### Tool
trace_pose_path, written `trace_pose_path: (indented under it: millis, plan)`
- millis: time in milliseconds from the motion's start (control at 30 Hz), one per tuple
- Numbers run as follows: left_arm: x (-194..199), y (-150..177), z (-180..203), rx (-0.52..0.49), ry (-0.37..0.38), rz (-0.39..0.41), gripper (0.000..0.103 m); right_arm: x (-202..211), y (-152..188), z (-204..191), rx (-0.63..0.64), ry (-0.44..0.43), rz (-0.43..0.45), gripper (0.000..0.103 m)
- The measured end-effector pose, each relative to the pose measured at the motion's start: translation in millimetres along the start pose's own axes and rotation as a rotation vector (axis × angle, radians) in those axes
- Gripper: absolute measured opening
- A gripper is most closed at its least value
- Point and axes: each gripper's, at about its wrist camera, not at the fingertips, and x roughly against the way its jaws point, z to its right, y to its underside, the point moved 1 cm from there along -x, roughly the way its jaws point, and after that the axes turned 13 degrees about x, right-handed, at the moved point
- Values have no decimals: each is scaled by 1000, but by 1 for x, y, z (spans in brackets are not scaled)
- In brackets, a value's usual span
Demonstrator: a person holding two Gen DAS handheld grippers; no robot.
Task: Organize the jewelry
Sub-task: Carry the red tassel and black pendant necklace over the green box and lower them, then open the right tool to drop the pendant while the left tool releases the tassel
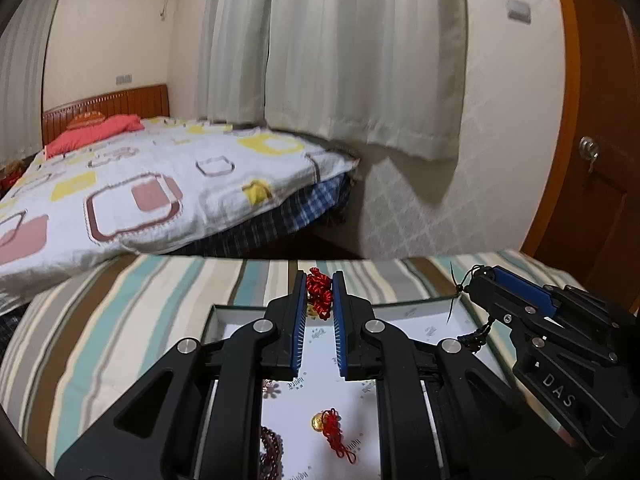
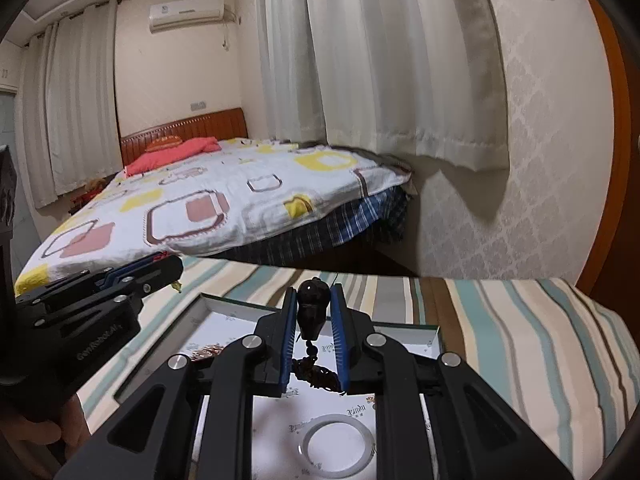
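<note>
My left gripper (image 1: 319,290) is shut on a red knotted cord ornament (image 1: 319,289), held above an open shallow box with a printed white lining (image 1: 404,330). A gold bead with a red tassel (image 1: 332,426) and a dark red bead bracelet (image 1: 269,450) lie in the box below it. My right gripper (image 2: 314,304) is shut on a dark carved pendant (image 2: 313,300) whose beaded tassel (image 2: 316,376) hangs down into the box (image 2: 224,332). A pale jade bangle (image 2: 337,446) lies in the box beneath. Each gripper shows in the other view: the right (image 1: 478,280), the left (image 2: 168,268).
The box sits on a striped cloth surface (image 1: 132,300). Behind it stand a bed with a patterned quilt (image 1: 160,184), white curtains (image 1: 340,52), a wallpapered wall and an orange wooden door (image 1: 596,160) at the right.
</note>
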Motion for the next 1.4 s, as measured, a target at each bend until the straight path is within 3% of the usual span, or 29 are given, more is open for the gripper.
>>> trace_pose_path:
  millis: [367,733,1000,1067,1200,1300,1400]
  plan:
    - [-83,36,-16,-4,-107,-211,13,-62,30,9,-35,-16,-157,18]
    - [-114,46,-19,-22,-168,-345,13,-96,39,15,-65,-51,-309,18]
    - [-119,46,-20,-23,-180,-378,14,-102,41,13,-58,-60,-360,18]
    - [-120,46,-20,-23,-177,-383,19,-104,40,14,-59,-60,-362,20]
    - [-119,45,-20,-25,-181,-375,28,-105,40,14,-56,-60,-366,33]
    - [-119,45,-20,-23,-181,-376,29,-104,40,14,-55,-58,-364,34]
    - [-118,44,-21,-14,-181,-367,40,-104,40,13,-56,-59,-360,34]
